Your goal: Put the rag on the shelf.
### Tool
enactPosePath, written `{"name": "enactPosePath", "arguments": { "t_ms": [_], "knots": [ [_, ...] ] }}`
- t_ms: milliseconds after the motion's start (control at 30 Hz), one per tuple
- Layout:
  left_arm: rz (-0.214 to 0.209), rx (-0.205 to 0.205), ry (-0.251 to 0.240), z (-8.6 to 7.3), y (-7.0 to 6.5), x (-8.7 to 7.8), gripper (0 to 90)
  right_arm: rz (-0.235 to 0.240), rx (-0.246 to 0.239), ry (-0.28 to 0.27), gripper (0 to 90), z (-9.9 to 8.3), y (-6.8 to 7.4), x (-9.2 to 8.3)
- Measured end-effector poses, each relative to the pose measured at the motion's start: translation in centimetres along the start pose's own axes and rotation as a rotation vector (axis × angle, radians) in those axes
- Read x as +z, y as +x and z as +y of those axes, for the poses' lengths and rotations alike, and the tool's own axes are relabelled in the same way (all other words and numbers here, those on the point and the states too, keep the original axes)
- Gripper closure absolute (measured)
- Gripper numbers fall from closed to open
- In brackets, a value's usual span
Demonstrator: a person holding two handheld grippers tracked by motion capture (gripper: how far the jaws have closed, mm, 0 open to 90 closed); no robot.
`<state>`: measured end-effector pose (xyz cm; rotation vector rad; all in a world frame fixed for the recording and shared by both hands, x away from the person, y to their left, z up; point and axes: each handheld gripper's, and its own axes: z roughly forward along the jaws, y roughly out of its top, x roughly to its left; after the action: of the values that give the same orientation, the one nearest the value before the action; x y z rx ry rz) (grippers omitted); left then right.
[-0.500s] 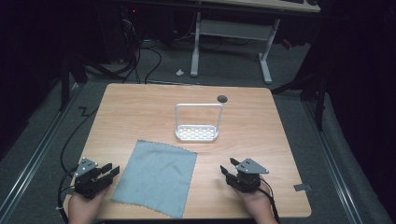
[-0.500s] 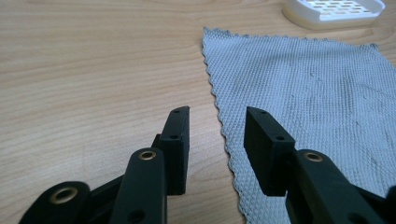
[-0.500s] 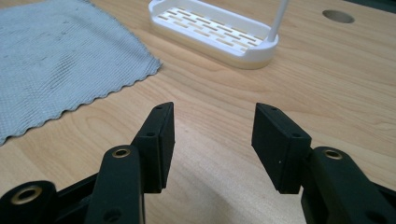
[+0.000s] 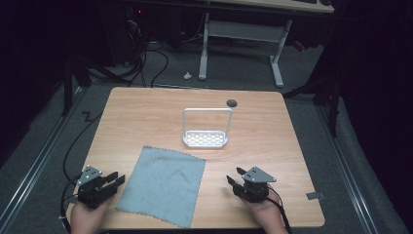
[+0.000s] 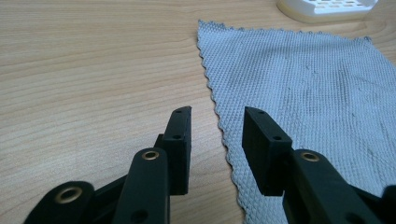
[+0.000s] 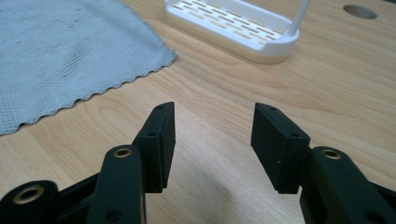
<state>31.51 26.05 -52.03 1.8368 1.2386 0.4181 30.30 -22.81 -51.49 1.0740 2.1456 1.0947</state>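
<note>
**Two grippers flank the cloth**

Both jaws stand apart, holding nothing. The flat grey textured cloth (image 4: 163, 185) lies on the wooden table's (image 4: 146, 117) near edge, between left gripper (image 4: 116, 179) and right gripper (image 4: 234, 177) — an approach, seemingly. Next: the left must slide over the scalloped hem.

One grey cloth (image 4: 163, 185) lies on the bench (image 4: 146, 117), between the two claws: the left claw (image 4: 116, 178) stands just beside its left edge, the right claw (image 4: 234, 176) a little apart from its right edge. One white slotted rack (image 4: 205, 139) with a single hoop handle sits ahead of the right claw, beyond the cloth's far edge. One round dark hole (image 4: 232, 103) marks the bench farther ahead of that claw.
</note>
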Motion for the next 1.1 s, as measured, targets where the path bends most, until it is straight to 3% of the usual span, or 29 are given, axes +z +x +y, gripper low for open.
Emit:
{"name": "enactPosePath", "arguments": {
  "t_ms": [300, 400, 567, 767, 900, 967, 1100],
  "knots": [
    [-0.020, 0.006, 0.001, 0.0, -0.1, -0.1, 64.3, 0.044, -0.012, -0.003, 56.3, 0.3, 0.7, 0.3],
    [-0.025, 0.012, 0.010, -0.1, -0.3, -0.2, 66.1, 0.085, -0.036, -0.002, 60.4, 0.8, 1.9, 0.8],
    [-0.054, 0.029, 0.045, -0.4, -0.8, -0.4, 80.2, 0.171, -0.065, 0.003, 66.2, 1.7, 3.8, 1.8],
    [-0.060, 0.078, 0.102, -1.2, -1.7, -0.3, 86.5, 0.234, -0.133, 0.023, 74.2, 2.6, 6.2, 3.4],
    [-0.064, 0.117, 0.136, -1.5, -2.3, 0.0, 87.1, 0.236, -0.182, 0.032, 90.0, 2.9, 7.5, 3.9],
    [-0.063, 0.142, 0.154, -1.6, -2.5, 0.2, 88.1, 0.262, -0.190, 0.060, 90.0, 3.0, 8.0, 4.2],
    [-0.078, 0.144, 0.160, -1.5, -2.7, 0.3, 88.9, 0.278, -0.248, 0.099, 90.0, 3.0, 9.1, 4.7]
  ]
}}
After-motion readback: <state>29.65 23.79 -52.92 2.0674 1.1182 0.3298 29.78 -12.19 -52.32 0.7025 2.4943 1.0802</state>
